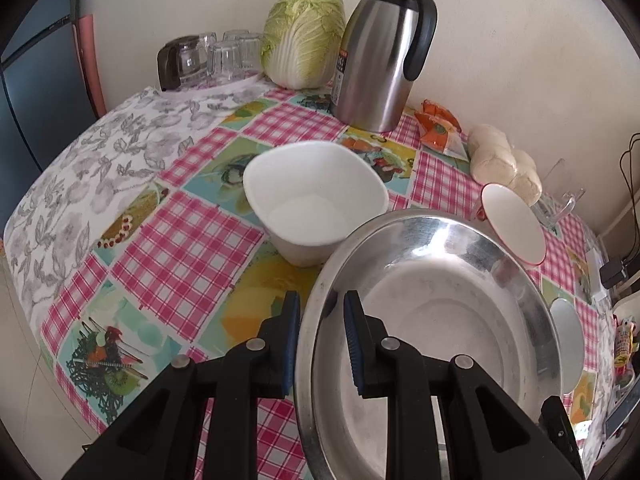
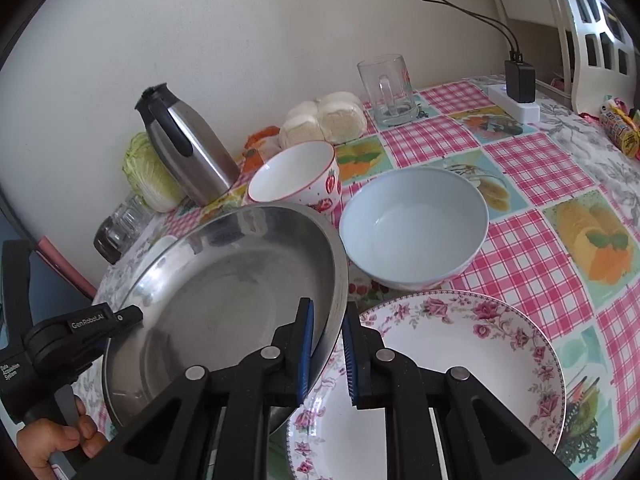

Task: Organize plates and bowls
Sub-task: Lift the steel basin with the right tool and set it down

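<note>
A steel basin (image 1: 440, 320) is held above the table between both grippers. My left gripper (image 1: 322, 312) straddles its left rim, one finger outside and one inside. My right gripper (image 2: 328, 320) straddles its right rim (image 2: 336, 280). The jaws stand close around the rim, but contact is unclear. A white bowl (image 1: 312, 200) sits beyond the basin in the left wrist view. A strawberry-print bowl (image 2: 296, 176), a pale blue bowl (image 2: 412, 224) and a floral plate (image 2: 440, 380) sit on the table in the right wrist view.
A steel thermos jug (image 1: 380, 52), a napa cabbage (image 1: 304, 36) and upturned glasses (image 1: 224, 56) stand by the wall. Bread rolls (image 2: 324, 120), a glass mug (image 2: 388, 88) and a power strip with charger (image 2: 516, 92) are at the back right.
</note>
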Motion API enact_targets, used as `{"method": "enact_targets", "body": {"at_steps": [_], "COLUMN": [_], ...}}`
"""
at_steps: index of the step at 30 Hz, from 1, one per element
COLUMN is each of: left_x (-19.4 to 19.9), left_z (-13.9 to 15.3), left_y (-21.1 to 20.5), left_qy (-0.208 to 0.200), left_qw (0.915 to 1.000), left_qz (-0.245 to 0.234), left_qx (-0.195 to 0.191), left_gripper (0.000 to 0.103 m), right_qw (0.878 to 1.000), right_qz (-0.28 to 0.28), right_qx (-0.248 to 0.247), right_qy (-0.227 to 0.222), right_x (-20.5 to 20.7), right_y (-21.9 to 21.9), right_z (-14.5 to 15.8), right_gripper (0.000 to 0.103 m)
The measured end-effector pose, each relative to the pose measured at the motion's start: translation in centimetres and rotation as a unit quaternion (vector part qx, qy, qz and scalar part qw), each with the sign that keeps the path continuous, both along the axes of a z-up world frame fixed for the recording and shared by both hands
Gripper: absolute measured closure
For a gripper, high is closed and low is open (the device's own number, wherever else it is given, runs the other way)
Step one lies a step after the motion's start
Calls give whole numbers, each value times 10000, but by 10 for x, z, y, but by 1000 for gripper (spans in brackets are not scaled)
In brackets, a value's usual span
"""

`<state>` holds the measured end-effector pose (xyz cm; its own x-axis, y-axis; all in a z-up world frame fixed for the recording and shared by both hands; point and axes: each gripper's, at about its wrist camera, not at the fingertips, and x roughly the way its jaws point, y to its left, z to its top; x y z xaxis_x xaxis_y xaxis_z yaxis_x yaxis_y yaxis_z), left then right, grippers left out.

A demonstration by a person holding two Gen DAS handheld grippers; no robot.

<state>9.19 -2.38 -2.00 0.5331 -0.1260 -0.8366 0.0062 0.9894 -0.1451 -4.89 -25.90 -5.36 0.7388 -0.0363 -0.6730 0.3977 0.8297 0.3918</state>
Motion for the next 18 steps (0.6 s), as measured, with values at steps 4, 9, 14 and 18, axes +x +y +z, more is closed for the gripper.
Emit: {"method": "enact_targets", "body": {"at_steps": [4,9,14,18], "left_x": [2,4,8,13], "left_z": [-11,-19,-30,-31], "left_y": [-1,-1,2,3], "left_qy": [142,179,333,326], "left_qw": [9999,9998,9994,9994], "left_qz": [-13,-14,29,23], "left_qx": [-21,51,-4,-106], "left_gripper": [80,80,80,80], "right_qw": [9999,9995,9988,9986], "right_qz": [-18,28,86,115], "right_qx": [19,-182,-391,-439], "right_qy": [118,252,270,257], "right_x": [2,6,8,9], "right_y": [-1,2,7,9], "right_z": [-6,-12,-11,-12], "right_gripper": [88,88,88,86]}}
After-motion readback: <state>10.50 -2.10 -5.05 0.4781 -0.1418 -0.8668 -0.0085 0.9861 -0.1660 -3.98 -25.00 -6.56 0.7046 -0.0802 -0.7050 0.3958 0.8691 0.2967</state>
